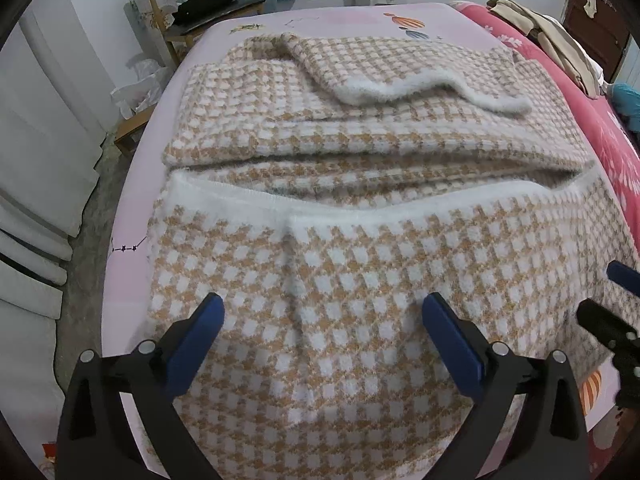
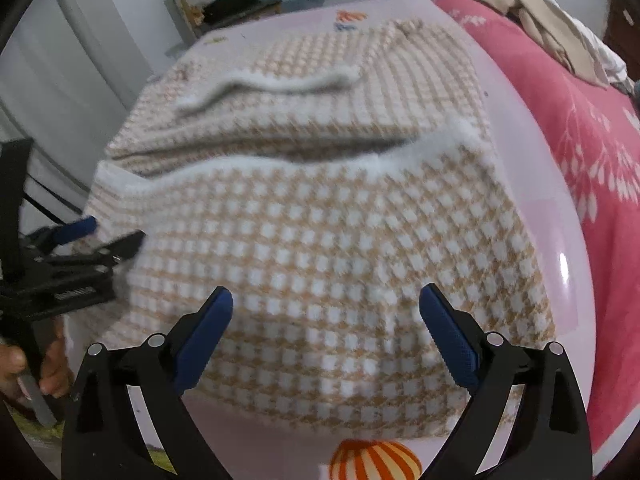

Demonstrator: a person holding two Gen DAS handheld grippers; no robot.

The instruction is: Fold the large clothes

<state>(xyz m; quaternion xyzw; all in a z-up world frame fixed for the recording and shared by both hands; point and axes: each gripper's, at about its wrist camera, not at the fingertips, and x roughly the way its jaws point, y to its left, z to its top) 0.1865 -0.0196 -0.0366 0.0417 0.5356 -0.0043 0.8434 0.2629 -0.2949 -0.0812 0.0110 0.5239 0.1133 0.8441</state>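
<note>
A large tan-and-white checked knit garment [image 1: 360, 152] [image 2: 320, 232] with fluffy white edging lies folded on a pale pink sheet [image 1: 132, 240]. Its near part is folded up over the rest, white hem [image 1: 320, 204] across the middle. A sleeve [image 1: 400, 68] lies across the far part. My left gripper [image 1: 323, 306] hovers open over the near left of the fold, nothing between its blue pads. My right gripper [image 2: 326, 300] stands open over the near right of the fold, also holding nothing. Each gripper shows at the edge of the other's view, the left gripper [image 2: 84, 240] held by a hand.
A red flowered blanket [image 2: 592, 160] covers the right side of the bed, with beige clothes [image 1: 552, 32] piled on it. A wooden chair [image 1: 200, 12] with a dark item stands beyond the bed's far left corner. White panels [image 1: 36, 200] line the floor at left.
</note>
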